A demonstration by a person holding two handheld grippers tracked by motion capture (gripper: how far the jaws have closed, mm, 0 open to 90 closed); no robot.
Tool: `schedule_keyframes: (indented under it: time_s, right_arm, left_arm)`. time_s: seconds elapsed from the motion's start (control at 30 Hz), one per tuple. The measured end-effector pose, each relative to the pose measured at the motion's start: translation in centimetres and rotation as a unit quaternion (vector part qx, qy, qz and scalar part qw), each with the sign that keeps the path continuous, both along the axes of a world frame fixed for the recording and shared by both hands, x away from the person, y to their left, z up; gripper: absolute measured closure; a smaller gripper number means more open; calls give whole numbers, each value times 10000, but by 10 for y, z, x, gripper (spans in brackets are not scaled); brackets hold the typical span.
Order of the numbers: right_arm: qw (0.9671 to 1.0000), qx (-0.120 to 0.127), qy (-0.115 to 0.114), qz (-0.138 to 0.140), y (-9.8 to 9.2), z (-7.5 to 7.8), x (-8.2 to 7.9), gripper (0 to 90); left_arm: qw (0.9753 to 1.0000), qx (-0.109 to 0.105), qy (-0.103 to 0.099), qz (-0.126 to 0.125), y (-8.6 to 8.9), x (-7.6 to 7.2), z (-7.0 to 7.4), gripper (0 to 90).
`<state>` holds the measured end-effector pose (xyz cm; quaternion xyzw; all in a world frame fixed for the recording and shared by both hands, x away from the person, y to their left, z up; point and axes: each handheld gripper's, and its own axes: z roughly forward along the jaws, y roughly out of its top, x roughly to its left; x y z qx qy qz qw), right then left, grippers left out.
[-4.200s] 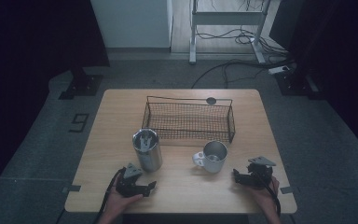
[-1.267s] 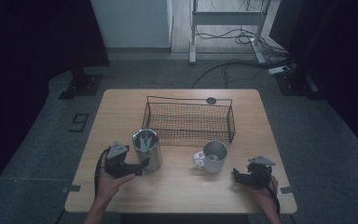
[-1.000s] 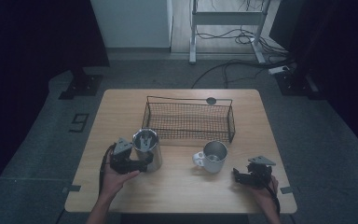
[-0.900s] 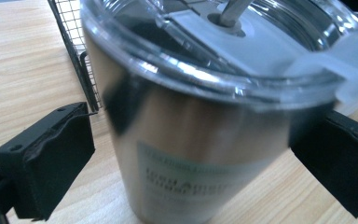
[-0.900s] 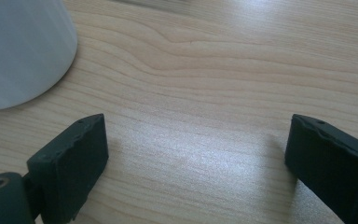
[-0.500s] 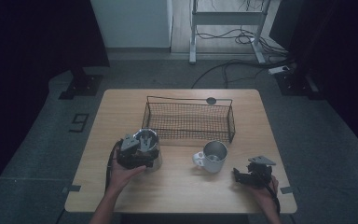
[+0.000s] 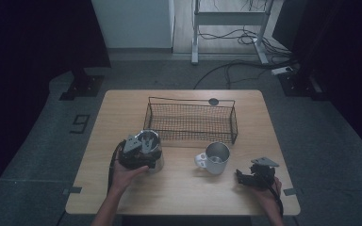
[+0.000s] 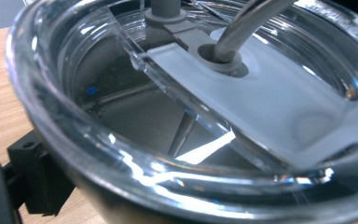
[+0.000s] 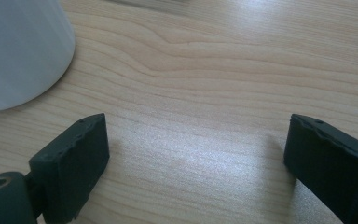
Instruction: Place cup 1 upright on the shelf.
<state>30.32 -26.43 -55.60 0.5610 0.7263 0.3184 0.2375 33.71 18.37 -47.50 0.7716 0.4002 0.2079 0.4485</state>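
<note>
While left tool [image 7: 139, 153] presses against tumbler [image 7: 150, 146], spread unclear; right tool [image 9: 196, 163] spread wide on table [image 9: 223, 60], empty.

Floor mark: a dark "9" [image 7: 79, 124] on the grey floor, at nine o'clock from the table [image 7: 122, 101], just off its left edge.
Table: no text readable.
Tumbler lid [image 8: 261, 93]: no lettering readable in the left gripper view.
Right gripper view: bare wood, nothing to read.
</note>
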Motion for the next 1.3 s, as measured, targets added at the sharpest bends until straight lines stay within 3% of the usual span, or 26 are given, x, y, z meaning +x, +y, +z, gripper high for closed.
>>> schedule_keyframes:
  time_s: [0.4,0.87,1.3]
  right_arm:
    - [10000,9,8,-21,0,0,1,63]
    - [10000,6,6,-5,-1,0,1,64]
    - [10000,0,-12,-50,-1,0,2,69]
  left_arm:
    - [9999,-21,-128,15,1,-7,17,36]
    - [9995,-30,-189,248,7,-15,40,36]
    - [9995,-48,-237,180,10,-13,53,37]
